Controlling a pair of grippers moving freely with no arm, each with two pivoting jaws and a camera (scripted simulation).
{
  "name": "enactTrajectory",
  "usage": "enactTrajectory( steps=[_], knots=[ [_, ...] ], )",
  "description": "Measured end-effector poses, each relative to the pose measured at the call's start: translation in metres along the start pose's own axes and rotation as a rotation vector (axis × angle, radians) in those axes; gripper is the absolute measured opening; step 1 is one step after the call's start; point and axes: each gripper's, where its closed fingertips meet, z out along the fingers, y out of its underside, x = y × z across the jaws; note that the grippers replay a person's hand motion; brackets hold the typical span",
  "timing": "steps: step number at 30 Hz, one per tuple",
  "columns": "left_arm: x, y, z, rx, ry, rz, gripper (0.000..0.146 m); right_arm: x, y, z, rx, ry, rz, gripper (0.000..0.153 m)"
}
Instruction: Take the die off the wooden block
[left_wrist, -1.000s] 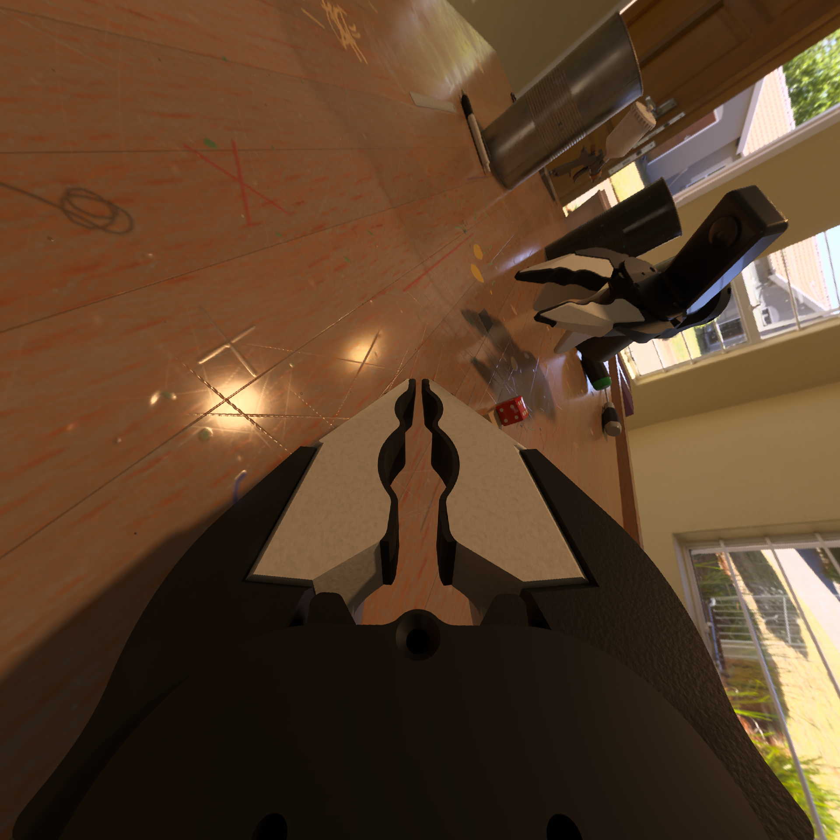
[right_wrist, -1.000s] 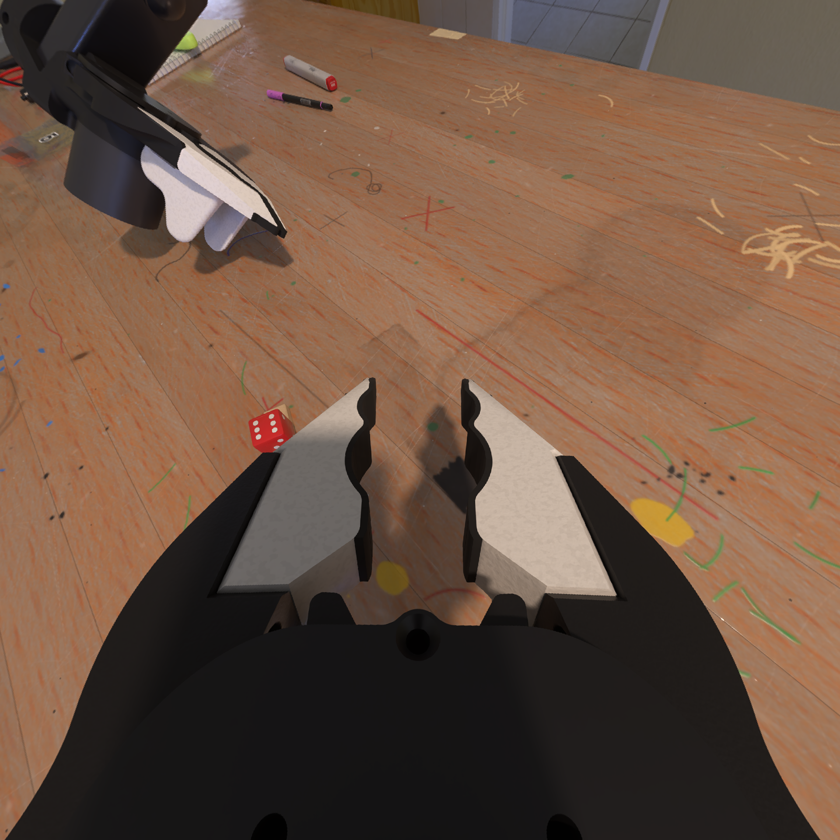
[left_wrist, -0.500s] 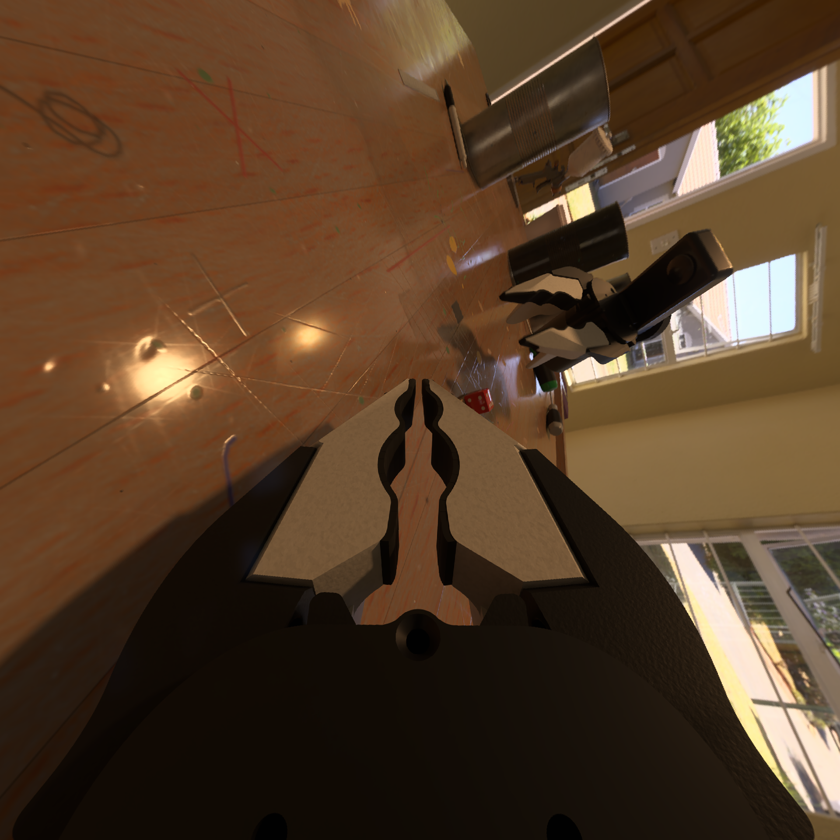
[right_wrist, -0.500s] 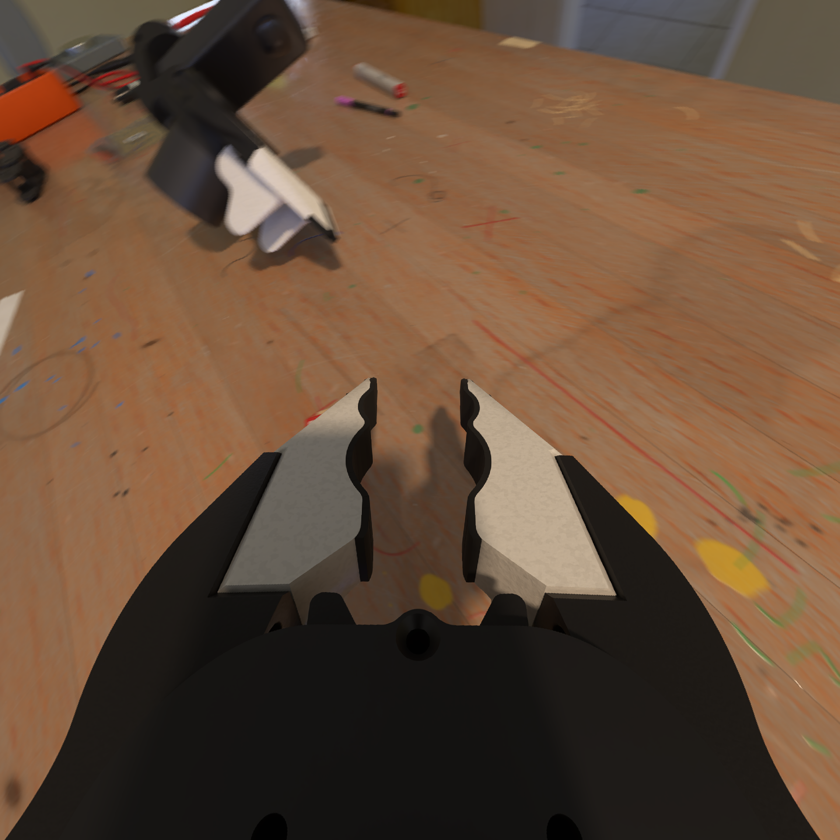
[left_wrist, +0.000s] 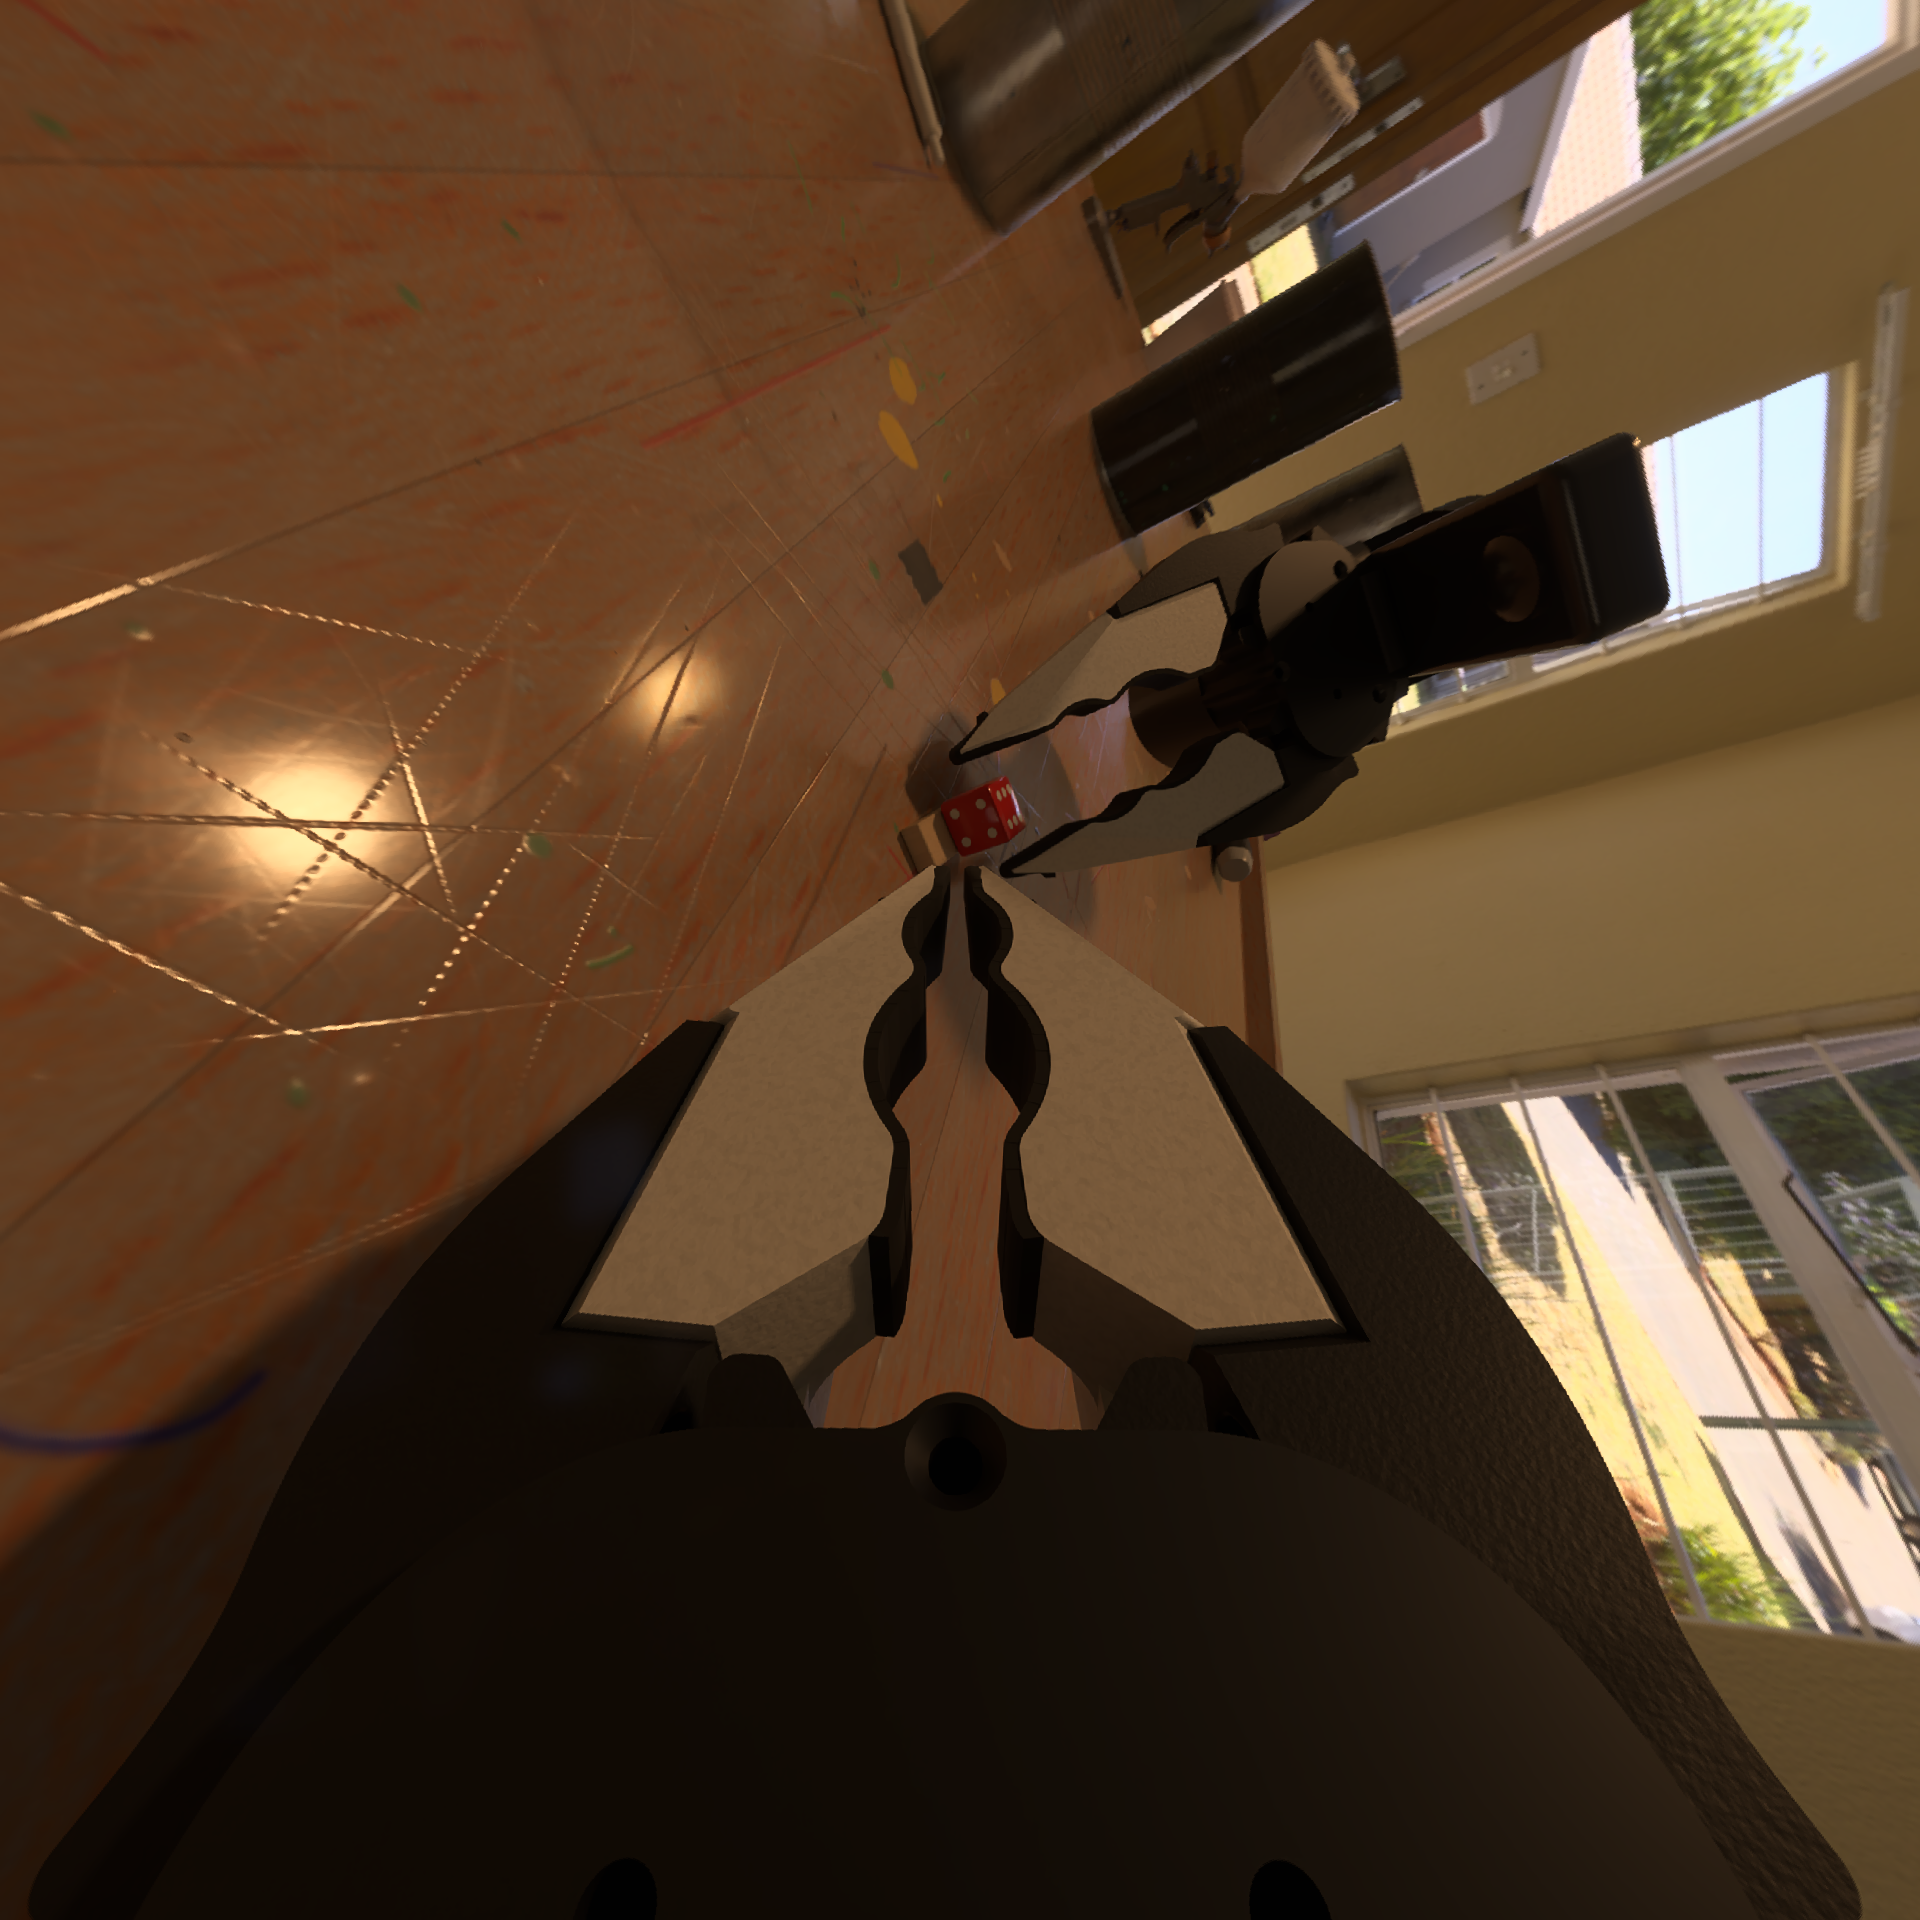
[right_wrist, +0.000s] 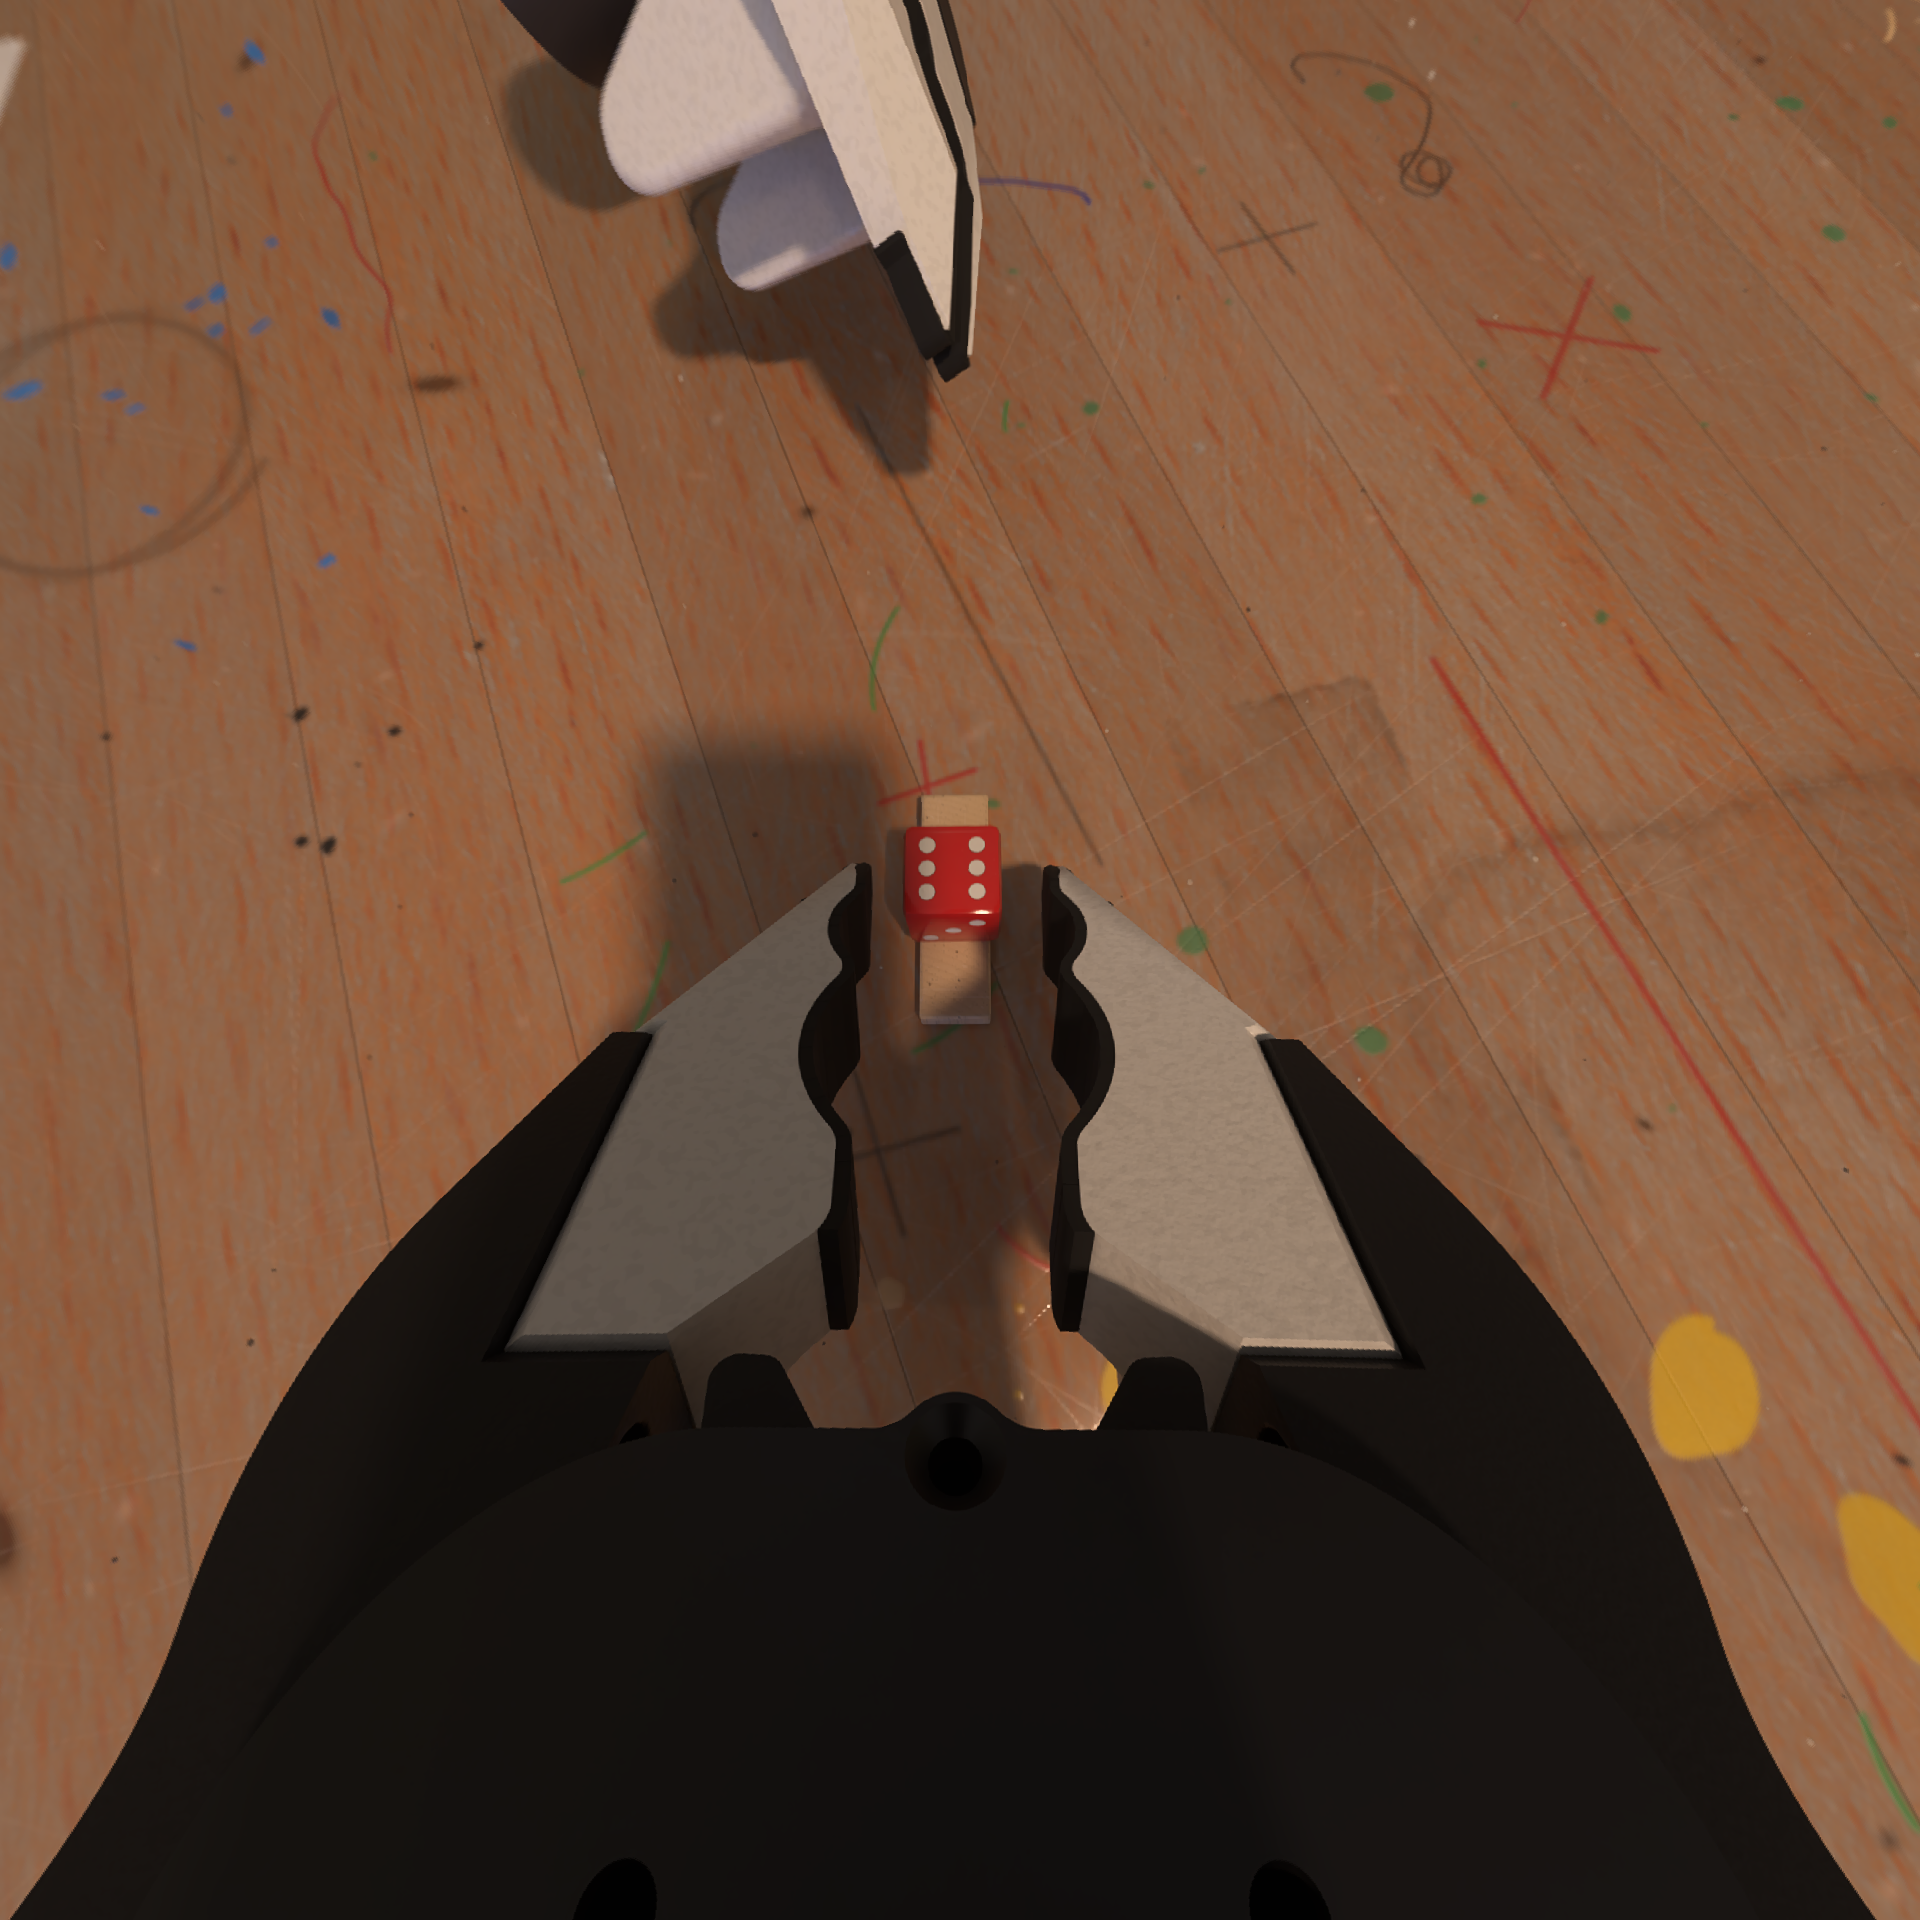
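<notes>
A small red die (right_wrist: 951, 878) with white pips sits on a narrow pale wooden block (right_wrist: 954, 982) that lies flat on the scratched wooden table. My right gripper (right_wrist: 954, 883) is open and just above the table, with one fingertip on each side of the die and not touching it. In the left wrist view the die (left_wrist: 982, 816) and the block (left_wrist: 920, 840) lie just past my left gripper (left_wrist: 956, 878), which is shut and empty. The right gripper (left_wrist: 987, 808) shows there astride the die. The left gripper (right_wrist: 951, 353) shows beyond the block in the right wrist view.
A metal mesh cylinder (left_wrist: 1039, 94) and a black cylinder (left_wrist: 1247, 416) stand farther along the table. The table edge (left_wrist: 1255, 987) runs close behind the die. Yellow paint spots (right_wrist: 1704, 1387) and pen marks cover the table top.
My right gripper has swung down and over the die, which now sits between its open fingers. My left gripper has moved closer to the die and block, still shut.
</notes>
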Motion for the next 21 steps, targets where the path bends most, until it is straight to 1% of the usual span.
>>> enactTrajectory(
  steps=[4, 6, 10, 12, 15, 17, 21],
  knots=[
    [-0.002, 0.011, 0.009, -0.031, -0.068, -0.002, 0.002, 0.0, 0.004, 0.005, -0.034, 0.011, -0.027, 0.025],
    [-0.001, 0.015, 0.013, -0.04, -0.078, -0.013, 0.003, -0.001, 0.002, 0.007, -0.034, 0.015, -0.037, 0.018],
    [-0.001, 0.018, 0.018, -0.027, -0.094, -0.037, 0.003, 0.0, -0.002, 0.008, -0.044, 0.022, -0.028, 0.018],
    [0.0, 0.017, 0.019, -0.002, -0.093, -0.054, 0.003, 0.0, -0.014, 0.004, 0.005, 0.027, -0.007, 0.018],
    [0.006, 0.014, 0.02, 0.036, -0.067, -0.074, 0.003, 0.003, -0.045, -0.007, 0.169, 0.059, 0.039, 0.018],
    [0.01, 0.015, 0.022, 0.039, -0.066, -0.066, 0.003, 0.002, -0.057, -0.009, 0.211, 0.067, 0.046, 0.018],
    [0.019, 0.016, 0.025, 0.048, -0.048, -0.061, 0.003, -0.001, -0.051, 0.0, 0.127, 0.096, 0.032, 0.018]
  ],
)
